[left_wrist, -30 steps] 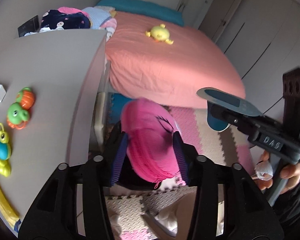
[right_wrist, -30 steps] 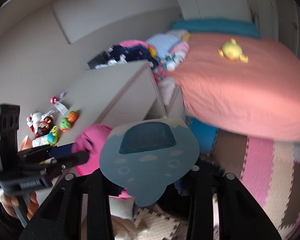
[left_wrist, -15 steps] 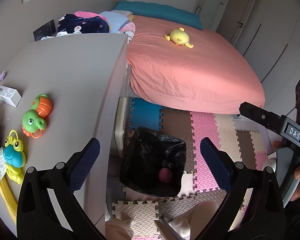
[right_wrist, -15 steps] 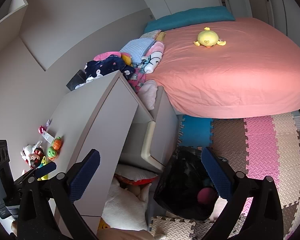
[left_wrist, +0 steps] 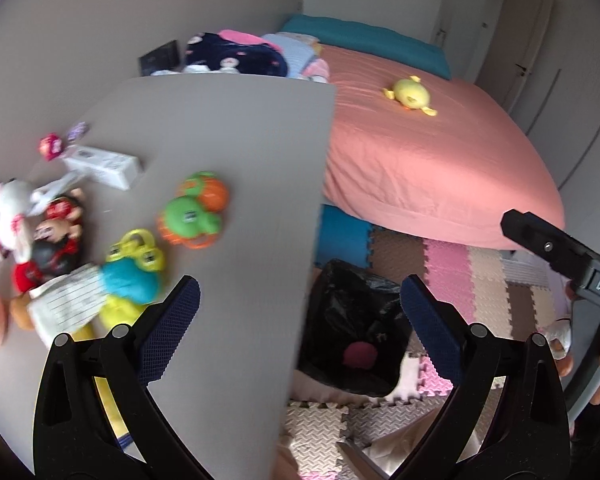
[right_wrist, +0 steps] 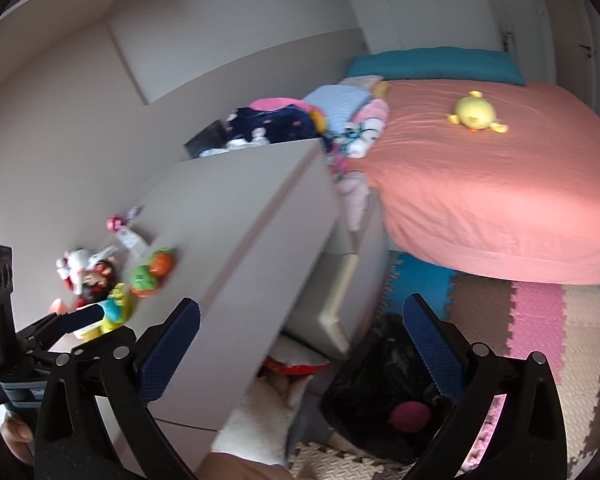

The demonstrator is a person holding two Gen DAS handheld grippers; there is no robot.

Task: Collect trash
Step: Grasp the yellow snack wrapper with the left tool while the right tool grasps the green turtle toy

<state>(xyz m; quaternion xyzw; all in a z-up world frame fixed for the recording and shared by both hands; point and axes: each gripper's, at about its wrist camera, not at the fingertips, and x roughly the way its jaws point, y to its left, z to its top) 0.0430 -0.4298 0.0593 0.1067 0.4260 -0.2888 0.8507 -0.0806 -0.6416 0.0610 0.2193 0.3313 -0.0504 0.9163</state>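
**Both tongs empty above the lined bin**

At the far left of the grey desk top (left_wrist: 228, 140) a cluster of toys lies in a loose heap: a white-and-red plush figure (left_wrist: 12, 208), a small white box (left_wrist: 100, 166) behind it, a pink round trinket (left_wrist: 51, 146), then a striped paper slip (left_wrist: 70, 300) resting on a blue-and-yellow plastic toy (left_wrist: 130, 276). Just to the right of these sits a green-and-orange turtle toy (left_wrist: 194, 210), blurred in both views.

The left gripper (left_wrist: 300, 312) hangs over the desk's right edge with its blue-padded jaws spread wide and nothing between them. Its left finger is over the desk, its right finger over the floor.

Below the desk edge, on the foam puzzle mats (left_wrist: 484, 276), stands the trash bin with a black bag liner (left_wrist: 352, 312). A pink ball-like item (left_wrist: 359, 354) lies at the bottom of the bag; the right wrist view shows it there too (right_wrist: 410, 416).

The right gripper (right_wrist: 300, 340) is likewise spread wide and empty, held above the gap between the desk side and the bin. Its body also shows at the right edge of the left wrist view.

Further right is the bed with a salmon-pink sheet (left_wrist: 440, 152), a yellow plush duck (left_wrist: 410, 94) lying on it and a teal pillow (left_wrist: 364, 40) at its head. Folded clothes (left_wrist: 236, 54) are piled between the desk's far end and the bed.
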